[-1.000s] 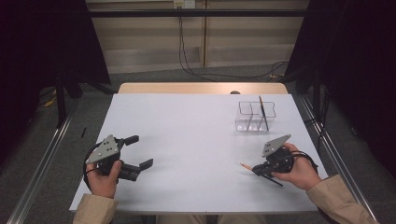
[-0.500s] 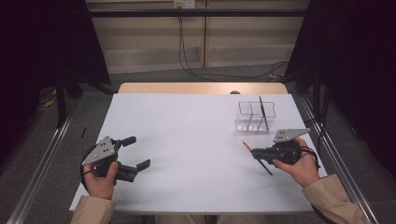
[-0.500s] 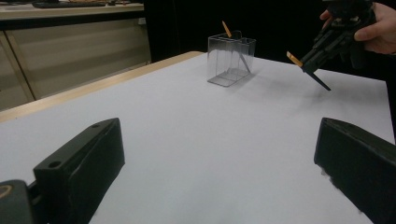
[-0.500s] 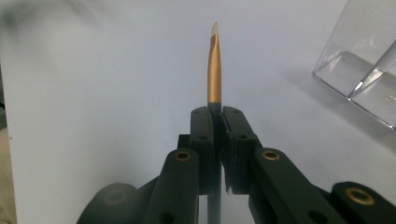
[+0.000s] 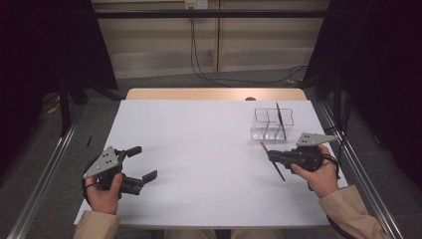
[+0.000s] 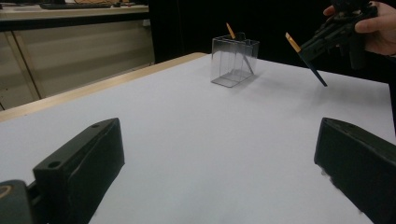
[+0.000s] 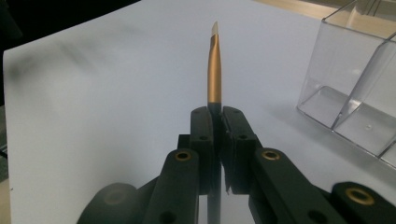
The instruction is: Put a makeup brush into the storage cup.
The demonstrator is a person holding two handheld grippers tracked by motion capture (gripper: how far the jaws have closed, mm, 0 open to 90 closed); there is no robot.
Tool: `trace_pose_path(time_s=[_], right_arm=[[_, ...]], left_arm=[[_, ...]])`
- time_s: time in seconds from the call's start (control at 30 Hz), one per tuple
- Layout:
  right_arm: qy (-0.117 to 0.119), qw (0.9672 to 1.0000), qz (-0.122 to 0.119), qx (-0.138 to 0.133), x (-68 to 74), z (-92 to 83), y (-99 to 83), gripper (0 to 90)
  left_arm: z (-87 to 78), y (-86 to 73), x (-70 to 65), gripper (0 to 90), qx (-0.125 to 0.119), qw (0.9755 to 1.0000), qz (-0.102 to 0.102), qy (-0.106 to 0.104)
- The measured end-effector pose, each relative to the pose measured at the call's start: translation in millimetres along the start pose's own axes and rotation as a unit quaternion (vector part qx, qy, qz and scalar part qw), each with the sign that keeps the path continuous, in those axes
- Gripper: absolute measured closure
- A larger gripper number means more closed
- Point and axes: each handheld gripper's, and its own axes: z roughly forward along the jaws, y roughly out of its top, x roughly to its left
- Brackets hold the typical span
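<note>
1. One slim makeup brush [image 7: 214,70] sat pinched in the right hand-held gripper [image 5: 272,156], lifted near the clear organizer [image 5: 271,124]
2. Looked light, stiff and slippery; best gripped mid-handle
3. Left hand-held gripper [image 5: 142,163] stood spread, empty

A white table [image 5: 199,149] is filling the middle of the room, with a strip of bare wood [image 5: 214,94] showing along its far edge. Black cables [image 5: 209,69] are trailing over the grey floor [image 5: 164,79] behind it, and metal rails [image 5: 40,179] are running along both sides.
</note>
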Motion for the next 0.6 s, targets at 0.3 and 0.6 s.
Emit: trace_pose_path(time_s=[0.3,0.6], right_arm=[[-0.011,0.9989,0.006,-0.044,-1.4,-5.5,5.0,83.8],[-0.014,0.9974,0.011,-0.069,-3.3,-6.5,9.8,83.8]], left_arm=[[0.8,1.1,1.1,1.4,-0.001,1.0,-0.002,0.001],[-0.3,-0.2,3.1,1.4,-0.003,1.0,-0.002,0.002]])
